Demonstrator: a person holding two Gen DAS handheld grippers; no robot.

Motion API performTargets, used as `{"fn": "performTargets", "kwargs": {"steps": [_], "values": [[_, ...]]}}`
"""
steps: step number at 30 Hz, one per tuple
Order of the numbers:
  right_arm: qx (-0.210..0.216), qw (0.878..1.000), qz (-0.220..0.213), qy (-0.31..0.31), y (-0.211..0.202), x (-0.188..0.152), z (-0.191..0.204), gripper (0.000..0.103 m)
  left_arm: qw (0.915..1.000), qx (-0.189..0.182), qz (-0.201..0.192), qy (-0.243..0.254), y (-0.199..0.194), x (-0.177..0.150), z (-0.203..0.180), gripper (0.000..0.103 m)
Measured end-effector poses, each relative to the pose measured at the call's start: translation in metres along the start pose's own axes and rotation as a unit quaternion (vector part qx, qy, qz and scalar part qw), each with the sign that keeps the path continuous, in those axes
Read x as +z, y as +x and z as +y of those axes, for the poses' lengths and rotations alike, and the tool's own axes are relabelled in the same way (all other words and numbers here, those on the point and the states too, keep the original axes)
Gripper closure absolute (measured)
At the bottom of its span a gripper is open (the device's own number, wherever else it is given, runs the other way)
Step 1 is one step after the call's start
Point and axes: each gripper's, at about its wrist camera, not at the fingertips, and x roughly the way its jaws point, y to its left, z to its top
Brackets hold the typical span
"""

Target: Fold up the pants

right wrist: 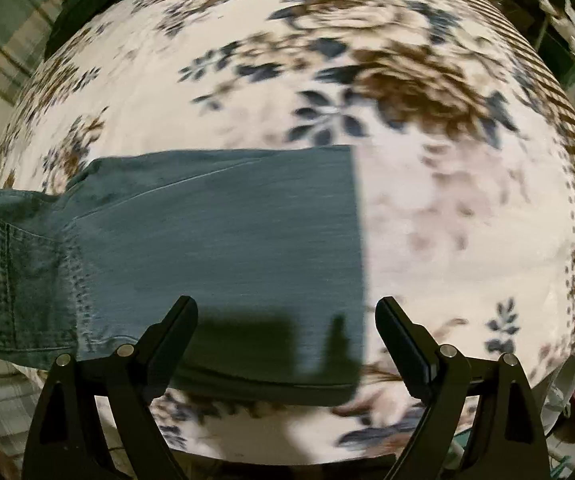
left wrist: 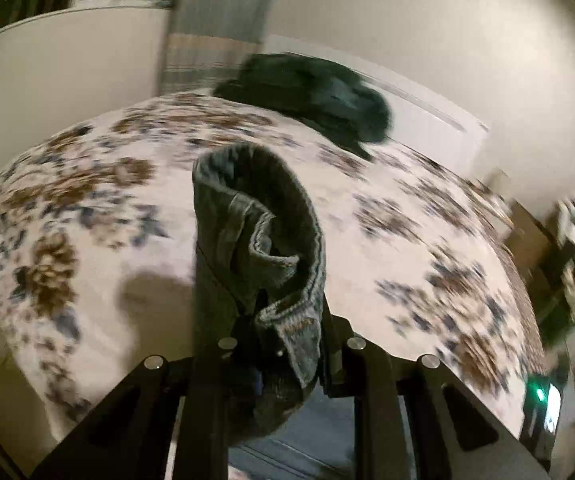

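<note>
Blue denim pants [right wrist: 223, 236] lie folded lengthwise on a floral bedspread [right wrist: 427, 220], legs stacked, hem end toward the right. A back pocket [right wrist: 19, 288] shows at the left. My right gripper [right wrist: 287, 320] is open and empty, hovering over the near edge of the leg end. My left gripper [left wrist: 283, 332] is shut on the waistband end of the pants [left wrist: 259, 232], which stands up bunched between its fingers above the bedspread [left wrist: 87, 216].
A dark green garment [left wrist: 319, 96] lies heaped at the far side of the bed. A white cabinet [left wrist: 67, 60] stands beyond on the left, a white wall panel [left wrist: 439, 120] on the right. Clutter sits past the bed's right edge [right wrist: 567, 40].
</note>
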Motion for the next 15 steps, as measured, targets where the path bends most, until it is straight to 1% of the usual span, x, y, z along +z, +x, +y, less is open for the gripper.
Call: {"fn": "performTargets", "kwargs": {"steps": [2,5,7,9,12,15], "values": [[-0.002,1.0,-0.002,0.012,-0.002,0.001,-0.02,0.011,0.9994,-0.017,0.015,0.025,0.004,-0.017,-0.028,0.087],[-0.012,0.999,-0.002,0.037,-0.002,0.001,-0.057,0.011,0.9961,-0.043,0.046,0.062,0.015,-0.046,-0.068,0.087],[-0.02,0.998,0.001,0.055,0.001,0.0,-0.082,0.011,0.9926,-0.054,0.065,0.087,0.024,-0.068,-0.09,0.087],[-0.028,0.997,0.006,0.071,0.003,-0.001,-0.107,0.011,0.986,-0.061,0.086,0.129,0.037,-0.094,-0.116,0.087],[-0.042,0.995,0.014,0.09,0.006,-0.004,-0.142,0.011,0.976,-0.055,0.113,0.178,0.055,-0.126,-0.14,0.087],[-0.043,0.993,0.02,0.106,0.008,-0.005,-0.165,0.011,0.9684,-0.029,0.137,0.206,0.067,-0.144,-0.151,0.084]]}}
